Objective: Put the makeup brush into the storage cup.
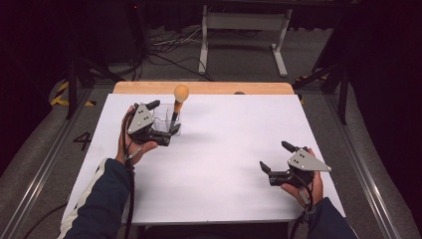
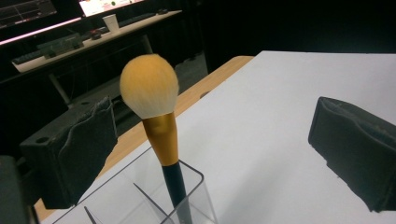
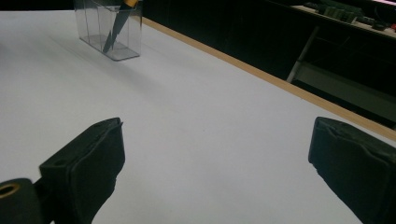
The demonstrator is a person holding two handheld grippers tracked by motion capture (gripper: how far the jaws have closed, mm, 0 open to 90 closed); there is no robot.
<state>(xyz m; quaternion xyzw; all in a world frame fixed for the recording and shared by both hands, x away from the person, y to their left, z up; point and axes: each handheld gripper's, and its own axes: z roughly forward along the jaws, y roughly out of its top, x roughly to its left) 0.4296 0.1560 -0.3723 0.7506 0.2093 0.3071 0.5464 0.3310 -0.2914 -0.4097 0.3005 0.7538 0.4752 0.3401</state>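
While both claws gape empty, brush (image 1: pixel 180 97) stands in clear holder (image 1: pixel 166 122) between left claw (image 1: pixel 165 116)

You wear dark navy sleeves, the left one with a pale stripe down its outer side, and each hand carries a black two-jaw tool, the left gripper (image 1: pixel 161 122) and the right gripper (image 1: pixel 275 156), each topped by a grey three-cornered plate dotted with screws and trailing a black cable.
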